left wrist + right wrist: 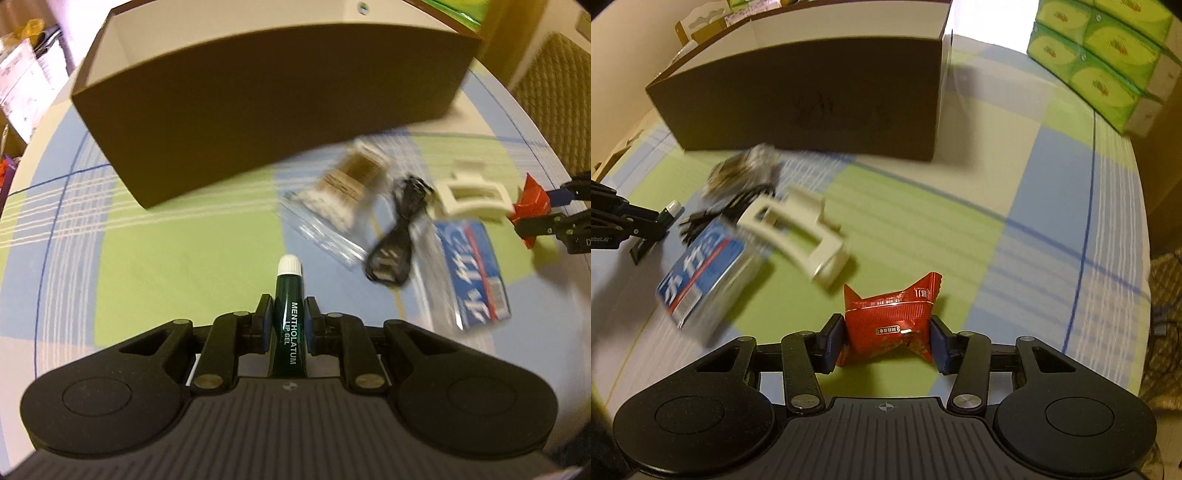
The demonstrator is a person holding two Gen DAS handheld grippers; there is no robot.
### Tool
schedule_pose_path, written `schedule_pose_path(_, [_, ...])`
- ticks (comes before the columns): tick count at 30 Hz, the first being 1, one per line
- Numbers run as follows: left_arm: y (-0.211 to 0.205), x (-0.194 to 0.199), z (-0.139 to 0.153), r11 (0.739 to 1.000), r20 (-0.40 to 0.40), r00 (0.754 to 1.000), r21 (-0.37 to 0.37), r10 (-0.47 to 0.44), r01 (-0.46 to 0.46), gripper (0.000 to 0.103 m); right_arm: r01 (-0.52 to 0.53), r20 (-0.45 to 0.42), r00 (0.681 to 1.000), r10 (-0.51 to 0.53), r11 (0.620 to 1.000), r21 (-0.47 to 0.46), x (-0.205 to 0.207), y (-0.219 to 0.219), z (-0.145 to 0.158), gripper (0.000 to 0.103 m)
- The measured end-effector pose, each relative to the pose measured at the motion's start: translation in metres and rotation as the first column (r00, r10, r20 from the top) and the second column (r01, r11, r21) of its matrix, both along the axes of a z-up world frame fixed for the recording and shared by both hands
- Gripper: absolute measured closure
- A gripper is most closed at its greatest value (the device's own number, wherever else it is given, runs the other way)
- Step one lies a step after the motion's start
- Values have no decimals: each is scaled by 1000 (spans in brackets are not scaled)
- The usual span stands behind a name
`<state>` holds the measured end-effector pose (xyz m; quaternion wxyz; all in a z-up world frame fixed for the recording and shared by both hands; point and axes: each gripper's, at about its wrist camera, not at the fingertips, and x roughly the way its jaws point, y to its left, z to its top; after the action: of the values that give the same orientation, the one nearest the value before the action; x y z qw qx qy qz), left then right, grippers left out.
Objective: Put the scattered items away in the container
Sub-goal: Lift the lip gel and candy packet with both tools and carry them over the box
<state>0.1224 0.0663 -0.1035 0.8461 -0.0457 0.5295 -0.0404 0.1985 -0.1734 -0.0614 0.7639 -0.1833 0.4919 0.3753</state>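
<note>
Green-and-blue checked cloth (155, 258) covers the table on which a dark brown cardboard container (258, 110) is seen, open-topped and pale inside. A dark green tube of lip gel (289, 321), white cap pointing toward 12 o'clock, is clamped between the jaws of the left gripper (286, 314), well short of the container's near wall. A red foil snack packet (890, 325) is pinched between the blue-padded jaws of the right gripper (886, 339), held above the cloth with the container at 11 o'clock in the right wrist view.

Scattered items are left on the cloth between the two tools. In the left wrist view, a clear zip bag of cotton swabs (343, 195) is found at 1 o'clock, just beside the container's front. A coiled black cable (395, 240) is laid next to it, partly over a blue-and-white packet (476, 273) at 2 o'clock. A cream plastic hair clip (469, 195) is set beyond the packet, near the right gripper's red packet. Much of this cluster is blurred.

Stacked green tissue packs (1108, 55) are seen at 1 o'clock in the right wrist view, well apart from the container.
</note>
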Motion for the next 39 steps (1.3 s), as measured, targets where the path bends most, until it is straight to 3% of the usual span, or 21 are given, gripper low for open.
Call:
schedule_pose_path(4, [-10,-7,2,1000,-16,1000,-5,-9,9,90,-7,-4,1000,7,1000,4,-12,-6,1,52])
schedule_pose_path(7, [-14,-4,2,1000,-19,1000,-1,1,-1,89,19,26,999,-19,1000,-5,-13,-5,1,9])
schedule_pose_path(12, [-10,-6,4,1000,-16,1000,10,5,-5,89,11,46,999,-11,1000,-17,-13,2,0,9])
schedule_pose_path(13, [-10,-7,4,1000,-12,1000,13,2,-2,89,0,50,999,1,1000,-28,-14,4,-2,17])
schedule_pose_path(14, [-11,-8,4,1000,-10,1000,18,-1,1,88,-11,44,999,12,999,-33,-15,5,-3,33])
schedule_pose_path(17, [-14,-9,5,1000,-2,1000,30,-8,8,90,-30,47,998,32,999,-37,-19,7,-3,41])
schedule_pose_path(19, [-17,-9,5,999,-3,1000,34,-15,15,90,-49,39,998,50,998,-31,-22,9,-1,53])
schedule_pose_path(30, [-28,-19,11,1000,-30,999,13,-28,29,90,-56,22,998,56,998,3,-31,8,8,54])
schedule_pose_path(39, [-22,-23,32,1000,19,1000,7,-11,11,90,-82,24,996,81,995,62,-33,13,27,54])
